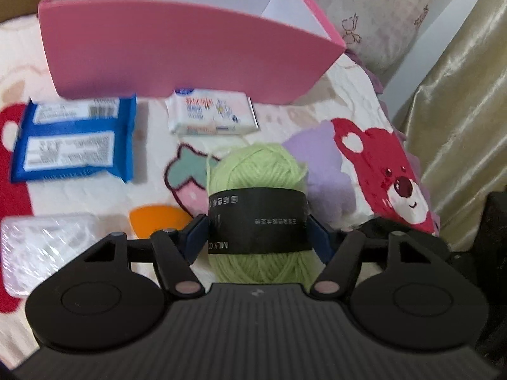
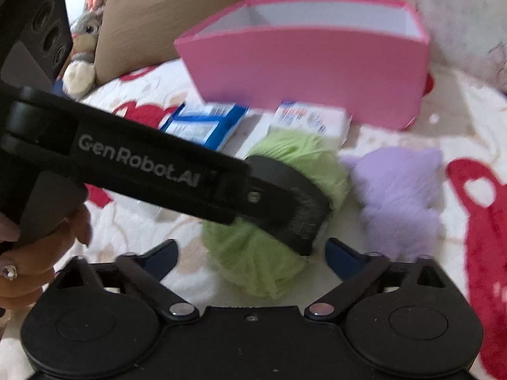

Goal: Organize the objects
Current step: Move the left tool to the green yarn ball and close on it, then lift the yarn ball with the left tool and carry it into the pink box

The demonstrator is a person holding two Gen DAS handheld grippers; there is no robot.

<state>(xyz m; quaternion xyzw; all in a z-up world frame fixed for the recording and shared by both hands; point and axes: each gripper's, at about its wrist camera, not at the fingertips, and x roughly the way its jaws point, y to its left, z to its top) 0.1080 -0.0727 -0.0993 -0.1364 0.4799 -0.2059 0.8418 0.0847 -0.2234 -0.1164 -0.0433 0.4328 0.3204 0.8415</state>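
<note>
The left gripper [image 1: 257, 237] clamped the green yarn [image 1: 258, 171] across its black "MILK CO…" band; the right gripper [image 2: 252, 255] gaped wide before the pink box [image 1: 190, 53], white inside.

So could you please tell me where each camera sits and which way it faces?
Left wrist: on the left gripper, facing along its fingers, shut on the green yarn, toward the pink box.
Right wrist: on the right gripper, open, facing the yarn and box; the left gripper's body and a hand show.
Shared: yarn, box, blue packet.
</note>
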